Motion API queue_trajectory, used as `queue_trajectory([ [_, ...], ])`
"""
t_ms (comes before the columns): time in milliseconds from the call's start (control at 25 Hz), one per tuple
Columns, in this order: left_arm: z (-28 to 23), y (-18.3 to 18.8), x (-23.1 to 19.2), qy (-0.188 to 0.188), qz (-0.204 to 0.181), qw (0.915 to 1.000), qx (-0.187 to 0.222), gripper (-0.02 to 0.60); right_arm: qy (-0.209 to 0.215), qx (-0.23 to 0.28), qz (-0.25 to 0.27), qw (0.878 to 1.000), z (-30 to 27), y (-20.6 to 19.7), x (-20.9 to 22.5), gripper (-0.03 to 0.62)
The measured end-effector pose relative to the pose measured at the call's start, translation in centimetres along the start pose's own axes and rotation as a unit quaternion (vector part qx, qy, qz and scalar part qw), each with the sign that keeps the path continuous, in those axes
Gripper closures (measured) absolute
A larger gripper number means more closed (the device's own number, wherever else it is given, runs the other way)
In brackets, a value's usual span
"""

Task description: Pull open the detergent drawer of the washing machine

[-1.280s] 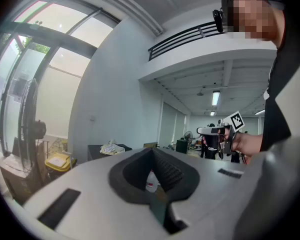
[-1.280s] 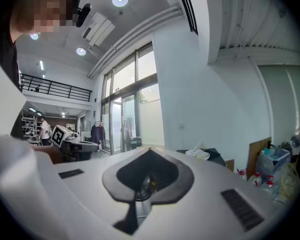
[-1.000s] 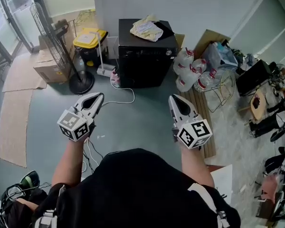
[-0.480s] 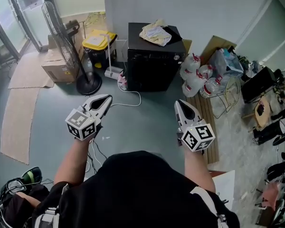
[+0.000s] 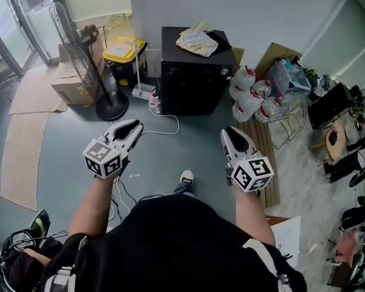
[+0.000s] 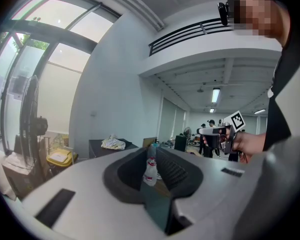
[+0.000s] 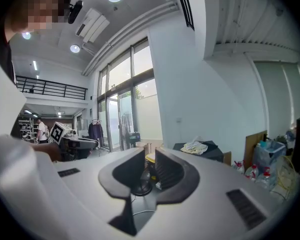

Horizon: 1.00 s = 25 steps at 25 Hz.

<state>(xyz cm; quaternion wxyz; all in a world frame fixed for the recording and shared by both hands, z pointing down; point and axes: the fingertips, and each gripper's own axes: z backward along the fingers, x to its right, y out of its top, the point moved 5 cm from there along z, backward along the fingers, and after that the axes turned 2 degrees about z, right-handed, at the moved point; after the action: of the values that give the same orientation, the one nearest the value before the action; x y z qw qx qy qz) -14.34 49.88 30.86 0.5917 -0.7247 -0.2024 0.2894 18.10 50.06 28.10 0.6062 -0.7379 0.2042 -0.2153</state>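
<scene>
1. A grey floor (image 5: 194, 145) is filling the middle of the head view.
2. A person (image 5: 170, 242) in a black top is standing at the bottom centre, reaching both arms forward.
3. A black washing machine (image 5: 194, 81) is standing against the wall at the upper centre, well apart from both grippers. Its detergent drawer is showing too small to make out.
4. A standing fan (image 5: 73, 41) is rising at the upper left, beside a yellow-lidded bin (image 5: 125, 48).
5. Water jugs (image 5: 250, 93) are sitting in a cluster just right of the machine.
6. The left gripper (image 5: 132, 128) is hovering at the left centre, pointing toward the machine. Its jaws have just been opening and are standing slightly apart, released, with nothing between them.
7. The right gripper (image 5: 230, 132) is hovering at the right centre, also pointing toward the machine. Its jaws have just been opening too and are standing slightly apart, gripping nothing.
8. A crumpled pale cloth (image 5: 198, 40) is lying on top of the machine.
9. A white shoe (image 5: 186, 177) is peeking out between the two grippers.
</scene>
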Motion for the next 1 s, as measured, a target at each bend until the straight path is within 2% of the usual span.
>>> queue_trajectory([
  [400, -2.5, -0.4, -1.0, 0.01, -0.002, 0.9998, -0.018, 0.468, 0.007, -0.013, -0.003, 1.0, -2.0, -0.9, 2.9, 0.499],
  [1000, -10.4, -0.5, -5.2, 0.024, 0.011, 0.9987, -0.043, 0.429, 0.02, -0.041, -0.011, 0.999, -8.7, -1.5, 9.9, 0.482],
])
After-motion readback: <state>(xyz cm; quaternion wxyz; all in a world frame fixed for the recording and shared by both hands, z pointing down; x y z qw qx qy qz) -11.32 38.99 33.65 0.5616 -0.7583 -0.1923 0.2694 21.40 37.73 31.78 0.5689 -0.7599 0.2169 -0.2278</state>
